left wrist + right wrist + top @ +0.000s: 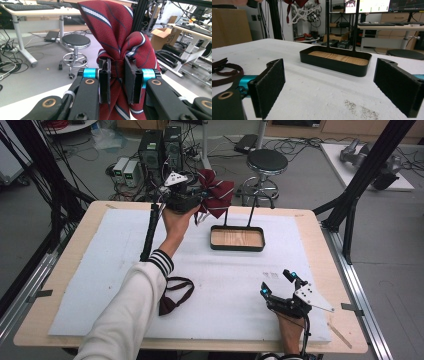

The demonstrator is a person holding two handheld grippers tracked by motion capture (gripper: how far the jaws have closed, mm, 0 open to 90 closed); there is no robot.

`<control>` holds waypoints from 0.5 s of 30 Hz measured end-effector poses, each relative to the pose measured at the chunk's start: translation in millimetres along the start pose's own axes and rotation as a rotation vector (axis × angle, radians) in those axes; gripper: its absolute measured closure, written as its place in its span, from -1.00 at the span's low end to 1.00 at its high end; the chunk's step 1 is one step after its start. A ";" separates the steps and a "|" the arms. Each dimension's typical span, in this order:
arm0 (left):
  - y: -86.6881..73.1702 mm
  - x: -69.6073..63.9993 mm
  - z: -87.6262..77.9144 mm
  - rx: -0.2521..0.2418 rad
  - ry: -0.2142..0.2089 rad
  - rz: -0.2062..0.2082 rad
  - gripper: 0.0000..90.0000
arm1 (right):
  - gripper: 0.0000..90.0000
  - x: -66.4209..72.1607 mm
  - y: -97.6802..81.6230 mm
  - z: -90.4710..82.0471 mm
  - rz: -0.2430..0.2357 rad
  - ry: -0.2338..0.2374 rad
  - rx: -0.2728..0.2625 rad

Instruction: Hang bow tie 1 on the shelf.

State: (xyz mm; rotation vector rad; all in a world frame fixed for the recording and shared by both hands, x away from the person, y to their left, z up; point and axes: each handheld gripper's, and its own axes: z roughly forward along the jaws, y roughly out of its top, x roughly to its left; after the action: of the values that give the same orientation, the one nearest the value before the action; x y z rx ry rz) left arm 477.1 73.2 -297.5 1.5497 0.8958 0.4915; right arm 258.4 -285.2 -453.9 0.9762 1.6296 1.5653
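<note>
The bow tie [120, 42] is dark red with white and navy stripes, pinched at its knot by the left gripper [117, 80], up in the air over the table's far edge. Black tray stand [237, 239] sits just beside it. Right gripper [278, 283] rests wide open. That dark strap [175, 295] is probably another tie.

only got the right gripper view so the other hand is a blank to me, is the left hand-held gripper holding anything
observer: yes, the left hand-held gripper is shut on the middle band of a red striped bow tie, held up over the table's far edge.
operator: and that strap at my left, where's it lying
observer: the dark strap lies flat on the white mat, close beside the person's sleeve.
</note>
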 end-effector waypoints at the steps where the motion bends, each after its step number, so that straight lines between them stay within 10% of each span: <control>1: -1.2 1.1 -0.3 0.000 -0.001 -0.004 0.68 | -0.79 -0.2 0.0 0.2 -0.002 0.001 -0.002; 15: -6.1 6.5 -3.8 0.017 0.005 -0.009 0.68 | -0.79 -0.2 0.0 0.1 -0.003 0.001 -0.001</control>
State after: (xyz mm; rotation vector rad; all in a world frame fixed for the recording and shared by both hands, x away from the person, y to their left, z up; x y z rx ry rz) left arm 476.6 80.5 -303.8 1.5595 0.9126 0.4832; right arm 258.6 -285.3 -453.9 0.9719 1.6301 1.5640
